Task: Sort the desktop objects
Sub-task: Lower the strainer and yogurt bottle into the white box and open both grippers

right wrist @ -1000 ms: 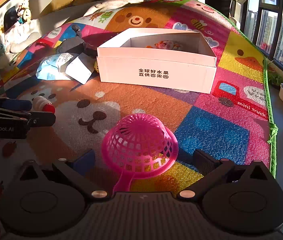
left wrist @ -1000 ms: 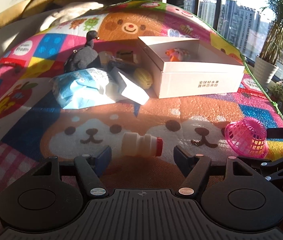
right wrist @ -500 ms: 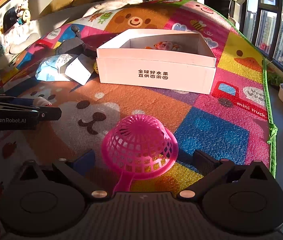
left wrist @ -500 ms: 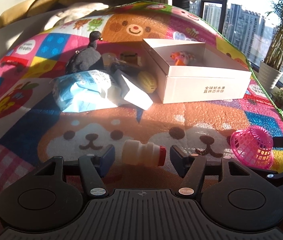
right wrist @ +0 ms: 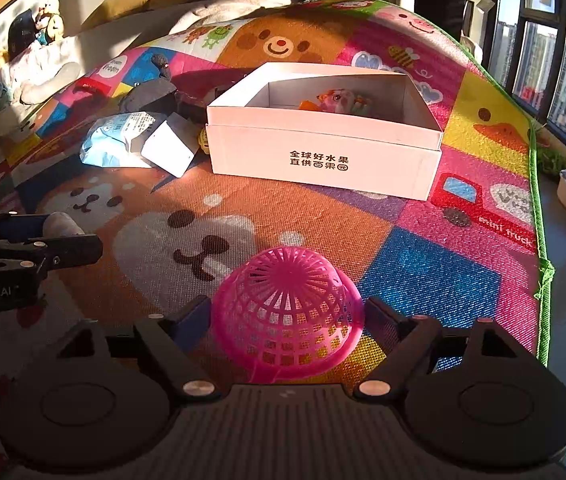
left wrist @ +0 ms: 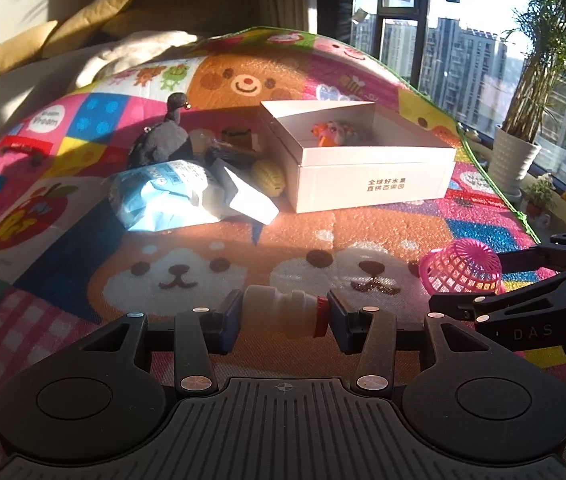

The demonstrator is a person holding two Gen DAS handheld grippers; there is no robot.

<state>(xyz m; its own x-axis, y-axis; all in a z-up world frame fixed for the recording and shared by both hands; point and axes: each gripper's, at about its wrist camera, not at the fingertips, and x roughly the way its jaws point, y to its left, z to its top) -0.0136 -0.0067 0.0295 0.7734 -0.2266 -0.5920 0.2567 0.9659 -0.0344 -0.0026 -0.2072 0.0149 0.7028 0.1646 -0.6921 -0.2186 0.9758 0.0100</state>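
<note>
My left gripper [left wrist: 283,318] is shut on a small white drink bottle with a red cap [left wrist: 281,314], lying sideways between its fingers on the mat. The bottle's end shows in the right wrist view [right wrist: 61,224]. My right gripper [right wrist: 287,320] is open around an upturned pink mesh basket [right wrist: 287,320], its fingers beside the rim on both sides. The basket also shows in the left wrist view [left wrist: 463,268]. An open white box [left wrist: 371,184] [right wrist: 323,160] with a colourful toy [left wrist: 333,132] inside stands further back.
A blue wipes pack [left wrist: 159,196], a white carton [left wrist: 249,200], a yellow corn-like toy [left wrist: 269,176] and a dark plush bird [left wrist: 163,140] lie left of the box. The colourful play mat's green edge [right wrist: 539,240] runs at right, with plant pots beyond.
My left gripper has moved forward onto the bottle and closed its fingers on both ends. My right gripper has moved in slightly around the pink basket.
</note>
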